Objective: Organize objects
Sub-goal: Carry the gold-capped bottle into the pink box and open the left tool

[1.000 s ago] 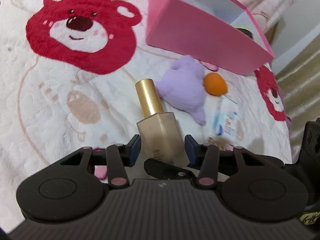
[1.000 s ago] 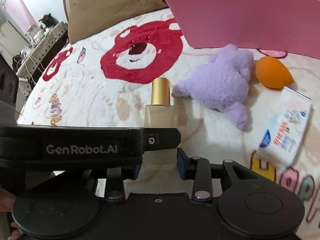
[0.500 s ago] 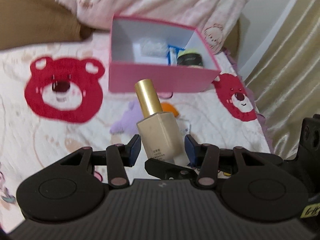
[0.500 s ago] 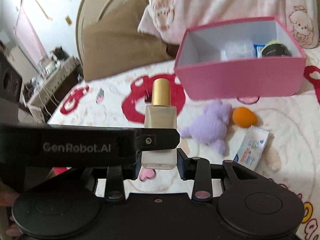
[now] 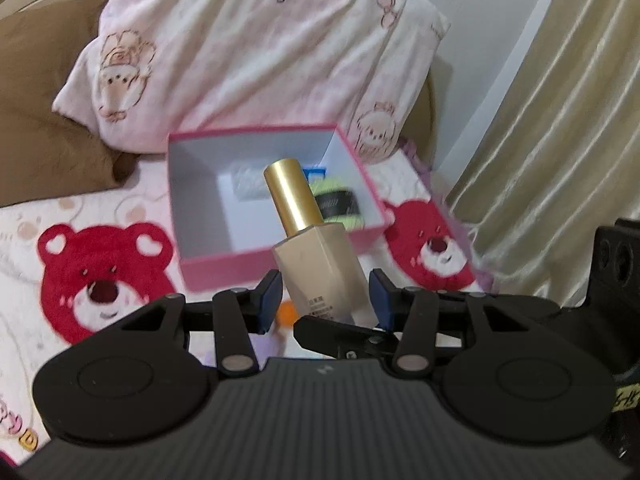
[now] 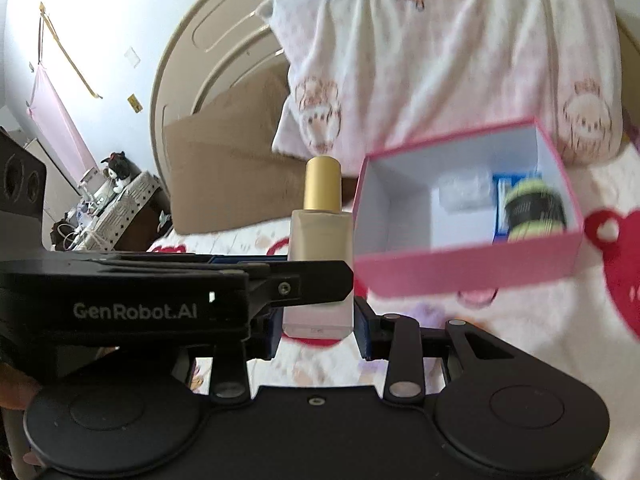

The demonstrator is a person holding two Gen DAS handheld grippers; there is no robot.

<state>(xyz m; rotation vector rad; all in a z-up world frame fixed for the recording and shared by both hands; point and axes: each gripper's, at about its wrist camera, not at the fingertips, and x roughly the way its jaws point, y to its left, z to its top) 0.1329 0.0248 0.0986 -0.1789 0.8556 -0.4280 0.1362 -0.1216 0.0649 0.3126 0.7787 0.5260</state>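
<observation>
A beige foundation bottle (image 5: 318,264) with a gold cap is held up in the air, in front of an open pink box (image 5: 208,268) on the bed. In the right wrist view the bottle (image 6: 320,248) stands between my right gripper's (image 6: 318,330) blue pads, which press its sides. My left gripper (image 5: 324,298) has its pads beside the bottle with gaps on both sides. The left gripper's body crosses the right wrist view in front of the bottle. The box (image 6: 460,264) holds a black and yellow jar (image 6: 534,210), a clear packet and a blue item.
A pink patterned pillow (image 5: 256,48) and a brown pillow (image 5: 48,152) lie behind the box. The blanket has red bear prints (image 5: 100,276). A curtain (image 5: 560,120) hangs at right. An orange sponge (image 5: 286,312) and a purple plush lie below the grippers.
Both grippers and the bottle have risen from the blanket and moved toward the pink box, so its inside now shows. The plush, sponge and packet stay on the bed below.
</observation>
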